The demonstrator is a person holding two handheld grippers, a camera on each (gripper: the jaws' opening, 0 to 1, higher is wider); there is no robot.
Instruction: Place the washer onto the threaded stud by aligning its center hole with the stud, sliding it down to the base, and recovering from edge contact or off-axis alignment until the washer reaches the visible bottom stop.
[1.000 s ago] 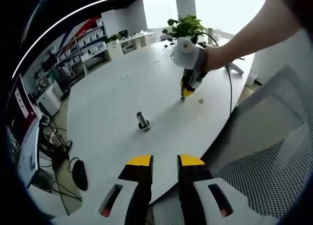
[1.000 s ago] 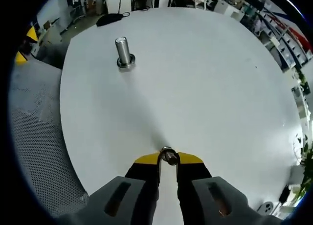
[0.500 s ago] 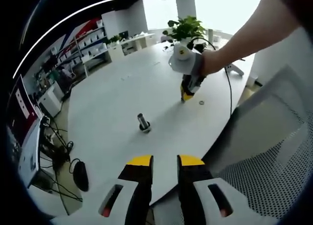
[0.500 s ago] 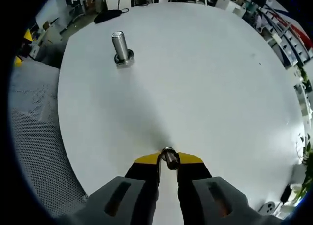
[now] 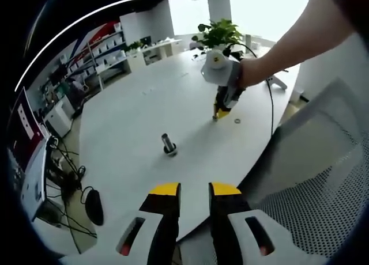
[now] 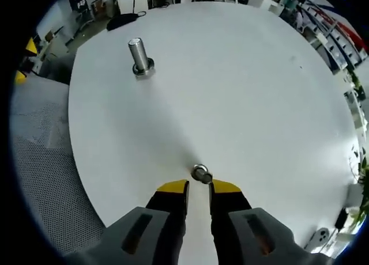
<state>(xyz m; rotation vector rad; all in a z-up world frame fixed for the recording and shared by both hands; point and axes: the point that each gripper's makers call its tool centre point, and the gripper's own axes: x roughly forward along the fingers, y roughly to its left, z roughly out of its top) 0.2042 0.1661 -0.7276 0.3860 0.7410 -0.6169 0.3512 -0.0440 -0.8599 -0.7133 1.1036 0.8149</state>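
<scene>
Holding nothing in the right claw (image 6: 199,187): jaws parted by a narrow gap, with bare table (image 6: 259,103) between them. Finding the washer (image 6: 200,174) just ahead of the tips, on the table, a little to the right of the gap's middle; cannot tell if it touches a tip, or if it lies fully flat. Finding the stud (image 6: 138,55) upright, far ahead and to the left of this claw, well apart from the washer.

Holding nothing in the left claw (image 5: 195,187) either: jaws parted by a narrow gap, low and back from the stud.

Judging the washer as small, thin, stiff metal: very light, smooth, probably slippery on this smooth table, not fragile. Likely to skid or flip if pushed from one side only.

Better to take it by the outer rim, on two opposite edges, with the centre hole left free for the stud. Better also to close gently and squarely, then to keep it level over the stud, because a tilted washer probably catches on the threads.
</scene>
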